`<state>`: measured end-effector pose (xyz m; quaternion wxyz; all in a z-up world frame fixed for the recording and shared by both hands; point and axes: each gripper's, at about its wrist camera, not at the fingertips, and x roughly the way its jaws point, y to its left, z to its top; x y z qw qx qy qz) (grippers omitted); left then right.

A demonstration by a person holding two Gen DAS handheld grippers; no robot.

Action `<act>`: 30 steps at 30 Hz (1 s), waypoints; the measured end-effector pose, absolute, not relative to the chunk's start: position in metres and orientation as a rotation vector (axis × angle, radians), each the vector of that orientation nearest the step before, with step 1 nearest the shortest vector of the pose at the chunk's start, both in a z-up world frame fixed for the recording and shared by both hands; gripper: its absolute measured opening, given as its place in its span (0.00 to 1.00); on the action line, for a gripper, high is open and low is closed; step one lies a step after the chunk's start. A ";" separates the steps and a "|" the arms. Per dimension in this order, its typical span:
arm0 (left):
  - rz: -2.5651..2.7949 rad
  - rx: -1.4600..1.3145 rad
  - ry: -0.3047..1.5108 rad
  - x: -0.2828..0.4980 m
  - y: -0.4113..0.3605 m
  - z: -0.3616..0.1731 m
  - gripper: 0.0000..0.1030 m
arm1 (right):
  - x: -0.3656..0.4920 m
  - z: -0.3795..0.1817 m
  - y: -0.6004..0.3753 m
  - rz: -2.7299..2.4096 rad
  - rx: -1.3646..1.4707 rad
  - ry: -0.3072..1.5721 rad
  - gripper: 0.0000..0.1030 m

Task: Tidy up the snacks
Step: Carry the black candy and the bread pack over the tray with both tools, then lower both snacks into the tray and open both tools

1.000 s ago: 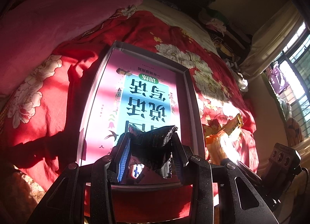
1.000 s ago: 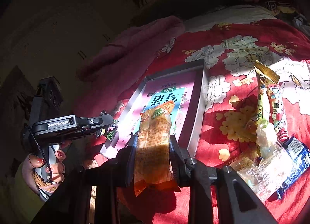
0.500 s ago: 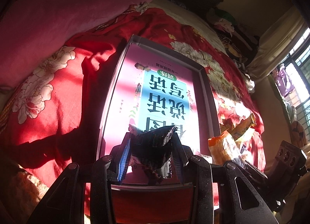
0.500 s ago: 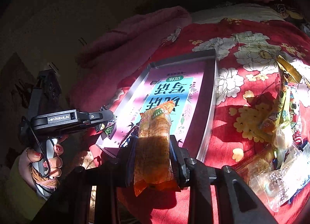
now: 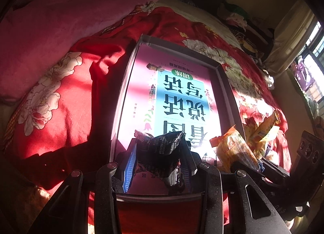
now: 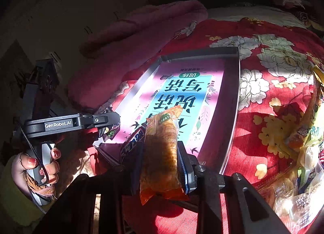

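Observation:
My left gripper [image 5: 159, 161] is shut on a black snack packet [image 5: 160, 151] and holds it over the near end of a grey tray [image 5: 224, 84] lined with a pink and blue printed sheet. My right gripper [image 6: 162, 159] is shut on an orange snack packet [image 6: 162, 145], held over the tray's near edge [image 6: 228, 112]. The orange packet also shows in the left wrist view [image 5: 232, 149], to the right of the black one. The left gripper shows in the right wrist view [image 6: 109, 126], at the tray's near left corner.
The tray lies on a red floral bedspread [image 5: 60, 96]. A pink quilt [image 5: 60, 17] is heaped at the back left. A pile of loose snack packets [image 6: 299, 153] lies on the bedspread right of the tray. A window [image 5: 311, 55] is at the far right.
Both grippers have moved in closer over the tray's near end. The orange packet has come nearer to the black one, and the tray fills more of each view.

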<state>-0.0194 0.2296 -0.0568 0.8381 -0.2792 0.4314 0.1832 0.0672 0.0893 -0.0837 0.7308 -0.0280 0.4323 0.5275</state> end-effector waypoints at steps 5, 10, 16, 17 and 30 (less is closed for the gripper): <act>0.387 -0.564 0.925 -0.016 0.225 -0.060 0.40 | 0.068 -0.090 0.101 1.153 -0.049 0.977 0.31; 0.393 -0.540 0.924 -0.015 0.223 -0.060 0.40 | 0.068 -0.095 0.112 1.148 -0.071 0.981 0.31; 0.392 -0.525 0.929 -0.013 0.219 -0.060 0.40 | 0.066 -0.101 0.127 1.149 -0.102 0.982 0.31; 0.391 -0.524 0.930 -0.013 0.219 -0.060 0.40 | 0.065 -0.101 0.130 1.150 -0.112 0.979 0.31; 0.389 -0.525 0.937 -0.012 0.217 -0.062 0.40 | 0.065 -0.103 0.134 1.170 -0.129 0.988 0.31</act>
